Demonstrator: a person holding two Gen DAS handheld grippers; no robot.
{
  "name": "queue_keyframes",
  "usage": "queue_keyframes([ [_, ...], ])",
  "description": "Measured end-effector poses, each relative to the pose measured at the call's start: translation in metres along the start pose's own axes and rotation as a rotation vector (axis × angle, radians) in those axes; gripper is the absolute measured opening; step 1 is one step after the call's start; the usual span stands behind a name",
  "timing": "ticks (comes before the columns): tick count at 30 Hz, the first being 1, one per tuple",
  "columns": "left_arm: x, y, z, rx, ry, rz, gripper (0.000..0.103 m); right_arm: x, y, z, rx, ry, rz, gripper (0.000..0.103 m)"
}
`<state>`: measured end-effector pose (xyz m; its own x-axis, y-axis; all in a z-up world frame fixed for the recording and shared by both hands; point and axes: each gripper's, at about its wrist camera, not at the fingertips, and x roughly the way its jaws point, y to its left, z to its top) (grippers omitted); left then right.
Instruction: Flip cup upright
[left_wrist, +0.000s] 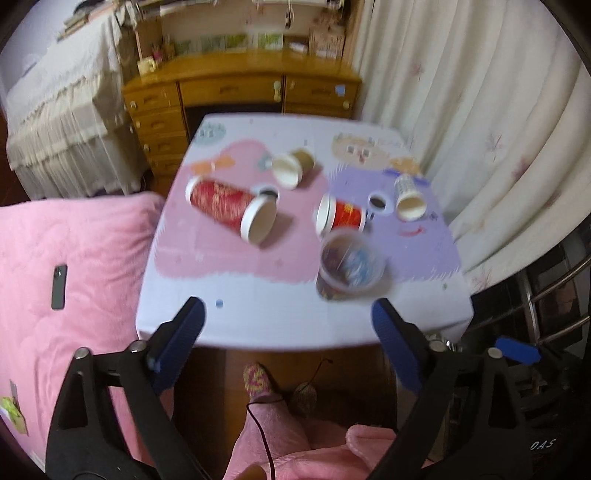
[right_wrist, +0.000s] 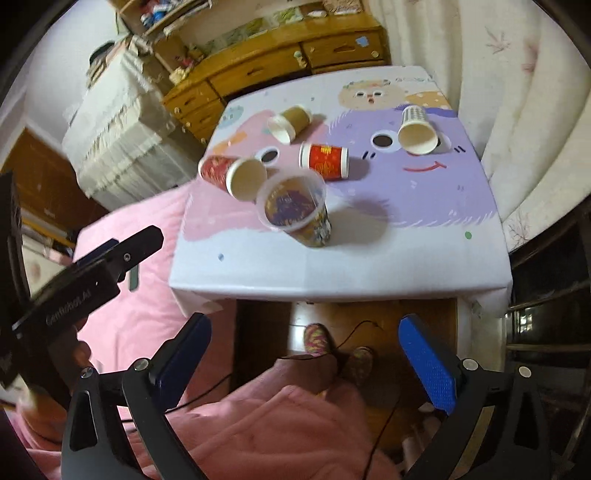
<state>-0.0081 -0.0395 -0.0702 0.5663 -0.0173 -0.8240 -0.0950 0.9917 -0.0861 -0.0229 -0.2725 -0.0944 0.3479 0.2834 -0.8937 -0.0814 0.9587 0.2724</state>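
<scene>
Several paper cups lie on their sides on the cartoon-print table (left_wrist: 258, 317): a tall red cup (left_wrist: 229, 208), a short red cup (left_wrist: 341, 216), a brown cup (left_wrist: 293, 166) and a white patterned cup (left_wrist: 408, 195). A clear plastic cup with a colourful print (left_wrist: 347, 266) stands upright near the front. The same cups show in the right wrist view: tall red (right_wrist: 232, 175), short red (right_wrist: 325, 160), brown (right_wrist: 290, 122), white (right_wrist: 417, 129), clear upright (right_wrist: 295, 210). My left gripper (left_wrist: 288, 321) is open and empty above the table's front edge. My right gripper (right_wrist: 304, 354) is open and empty, short of the table.
A pink bed (left_wrist: 74, 258) with a dark phone (left_wrist: 59, 286) lies left of the table. A wooden dresser (left_wrist: 240, 92) stands behind and curtains (left_wrist: 480, 129) hang at the right. My legs and slippers (right_wrist: 317, 339) are below the table edge. The left gripper's body (right_wrist: 92, 280) shows at the left.
</scene>
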Motion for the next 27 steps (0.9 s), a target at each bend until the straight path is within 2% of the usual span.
queue_keyframes([
  [3,-0.022,-0.004,0.007,-0.001,-0.066,-0.031,0.102,-0.029,0.013,0.005,-0.028,-0.091,-0.049,0.103],
  [6,-0.038,-0.013,0.004,0.046,-0.120,-0.014,0.102,-0.047,0.020,0.005,-0.030,-0.157,-0.059,0.103],
  [11,-0.045,-0.017,-0.010,0.053,-0.141,0.018,0.102,-0.066,0.026,-0.010,-0.023,-0.266,-0.109,0.103],
  [13,-0.046,-0.014,-0.014,0.024,-0.141,0.019,0.102,-0.066,0.029,-0.015,-0.033,-0.276,-0.127,0.103],
  [15,-0.045,-0.011,-0.020,0.011,-0.149,0.031,0.102,-0.070,0.032,-0.019,-0.040,-0.291,-0.108,0.103],
  [20,-0.046,-0.013,-0.027,0.019,-0.178,0.059,0.102,-0.080,0.037,-0.028,-0.069,-0.370,-0.111,0.103],
  [27,-0.042,-0.015,-0.026,0.033,-0.161,0.073,0.102,-0.087,0.039,-0.026,-0.058,-0.381,-0.129,0.103],
])
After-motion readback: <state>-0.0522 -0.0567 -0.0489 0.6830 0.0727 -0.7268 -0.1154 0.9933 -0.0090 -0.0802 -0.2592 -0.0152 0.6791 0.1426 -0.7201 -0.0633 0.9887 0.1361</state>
